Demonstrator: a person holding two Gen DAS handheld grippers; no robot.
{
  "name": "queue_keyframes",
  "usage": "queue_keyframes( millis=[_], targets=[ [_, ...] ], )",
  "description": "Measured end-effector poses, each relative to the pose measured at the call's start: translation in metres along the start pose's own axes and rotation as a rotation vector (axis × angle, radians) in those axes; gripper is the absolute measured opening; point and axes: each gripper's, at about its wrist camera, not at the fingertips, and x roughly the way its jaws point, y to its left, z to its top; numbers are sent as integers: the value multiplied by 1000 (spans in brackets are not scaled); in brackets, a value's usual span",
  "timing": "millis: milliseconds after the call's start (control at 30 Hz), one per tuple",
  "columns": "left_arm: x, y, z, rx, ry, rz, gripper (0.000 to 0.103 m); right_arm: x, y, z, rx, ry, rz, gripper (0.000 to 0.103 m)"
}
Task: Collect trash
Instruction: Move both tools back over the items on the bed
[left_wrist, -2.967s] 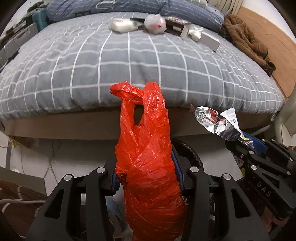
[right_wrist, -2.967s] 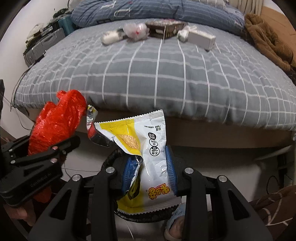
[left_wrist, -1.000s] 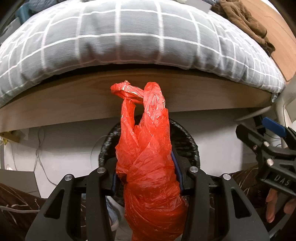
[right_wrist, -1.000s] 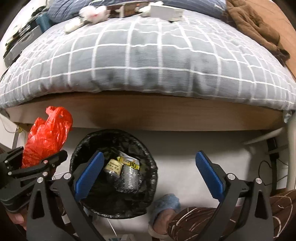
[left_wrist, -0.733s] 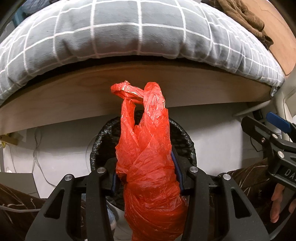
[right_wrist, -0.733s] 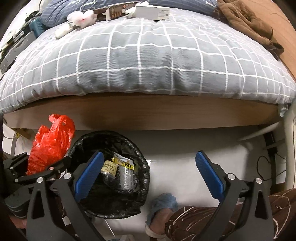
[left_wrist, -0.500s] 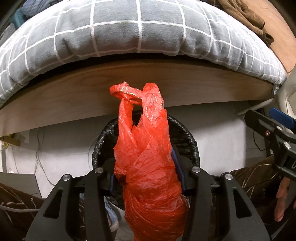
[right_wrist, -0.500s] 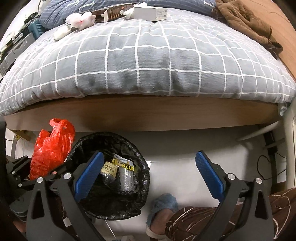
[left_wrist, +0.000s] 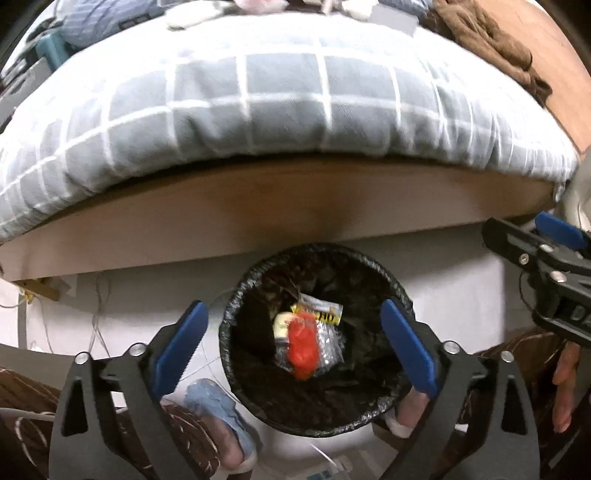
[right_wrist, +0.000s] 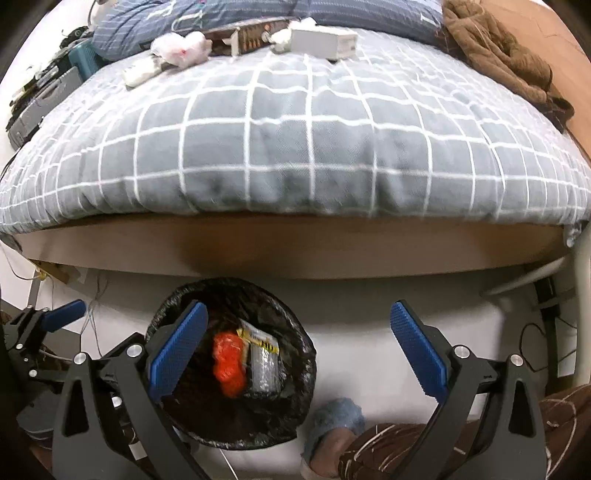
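A grey checked bed (right_wrist: 295, 147) carries a white box (right_wrist: 323, 42), crumpled wrappers (right_wrist: 181, 46) and brown clothing (right_wrist: 506, 62).

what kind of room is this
Most likely a bedroom: a bed with a grey checked duvet and a blue pillow fills the view, brown clothing lies on it, and a lined trash bin stands on the floor at its foot.

Right gripper (right_wrist: 299, 345) with jaws spread wide and nothing between its blue pads (right_wrist: 179, 347), held above a black-lined bin (right_wrist: 295, 332) beside the bed frame (right_wrist: 295, 254). A red bag (right_wrist: 229, 363) lies in the bin against a silver wrapper (right_wrist: 264, 365). The left gripper (right_wrist: 40, 332) is at lower left; a box (right_wrist: 323, 40) and other litter lie far back on the checked duvet (right_wrist: 295, 147).
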Motion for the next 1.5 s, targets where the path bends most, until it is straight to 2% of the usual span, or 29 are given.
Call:
queue_keyframes(
  millis=[267, 767, 1100, 1500],
  targets=[
    [-33, 22, 19, -59, -69, 12, 97, -24, 4, 25, -12, -114, -20, 95],
    [-88, 33, 70, -57, -239, 40, 97, -79, -2, 74, -9, -303, -17, 95],
    [-89, 48, 108, -87, -271, 31, 97, -75, -1, 107, -38, -324, -42, 95],
    [-74, 65, 172, -85, -292, 48, 97, -47, 4, 166, -39, -313, -20, 95]
  ],
)
